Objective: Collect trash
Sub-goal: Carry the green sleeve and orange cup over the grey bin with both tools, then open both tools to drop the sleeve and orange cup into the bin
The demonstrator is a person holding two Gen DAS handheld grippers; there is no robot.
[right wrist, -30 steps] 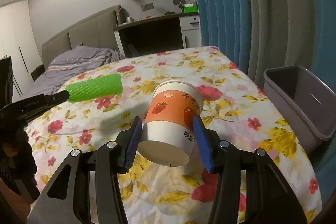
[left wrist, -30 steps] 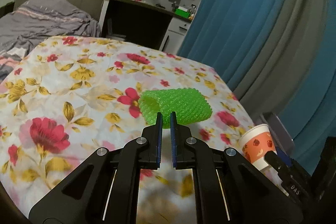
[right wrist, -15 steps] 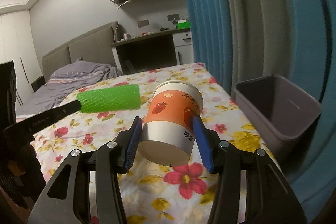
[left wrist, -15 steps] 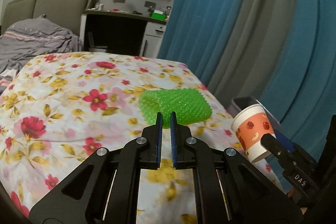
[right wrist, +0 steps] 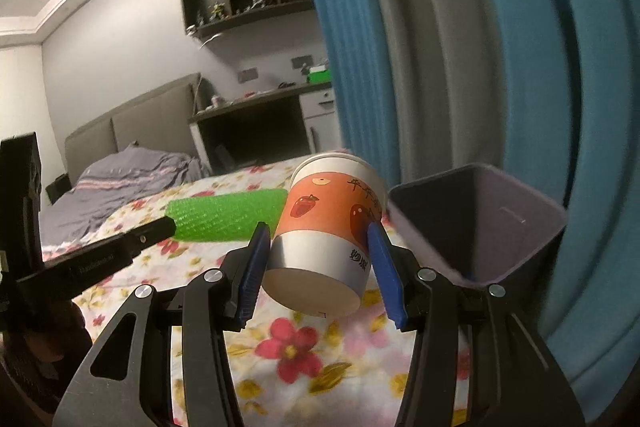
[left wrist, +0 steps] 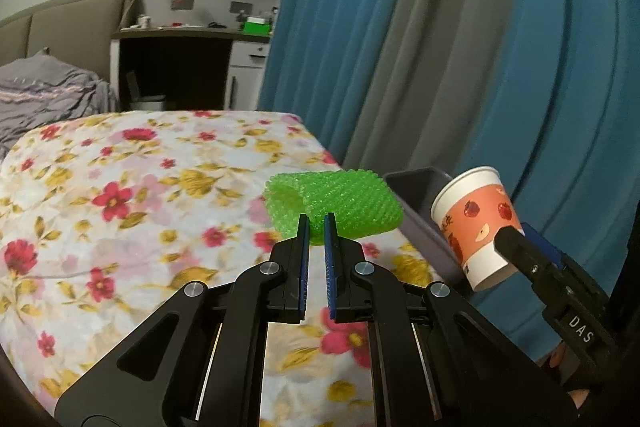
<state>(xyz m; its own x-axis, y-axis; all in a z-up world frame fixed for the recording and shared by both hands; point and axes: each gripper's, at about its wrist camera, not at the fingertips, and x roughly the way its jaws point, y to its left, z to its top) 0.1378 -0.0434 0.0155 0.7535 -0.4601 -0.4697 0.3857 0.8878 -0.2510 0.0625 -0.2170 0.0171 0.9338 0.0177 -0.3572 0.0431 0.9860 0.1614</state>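
My left gripper [left wrist: 316, 223] is shut on a green bumpy foam sleeve [left wrist: 344, 205], held in the air above the flowered bed near its right edge. The sleeve also shows in the right wrist view [right wrist: 228, 215]. My right gripper [right wrist: 316, 239] is shut on an orange and white paper cup [right wrist: 328, 223], tilted with its mouth away from me; the cup also shows in the left wrist view [left wrist: 476, 223]. A grey plastic bin [right wrist: 480, 223] stands beside the bed, just right of the cup, with its rim visible behind the sleeve [left wrist: 416, 179].
The bed with a flowered sheet [left wrist: 120, 211] lies below both grippers. Blue and grey curtains [left wrist: 440, 47] hang close behind the bin. A grey blanket [right wrist: 120, 183], a headboard and a desk [left wrist: 176, 39] stand at the far end.
Both grippers have swung right toward the curtain, carrying the sleeve and the cup. The bin has come closer and now sits just beside the cup.
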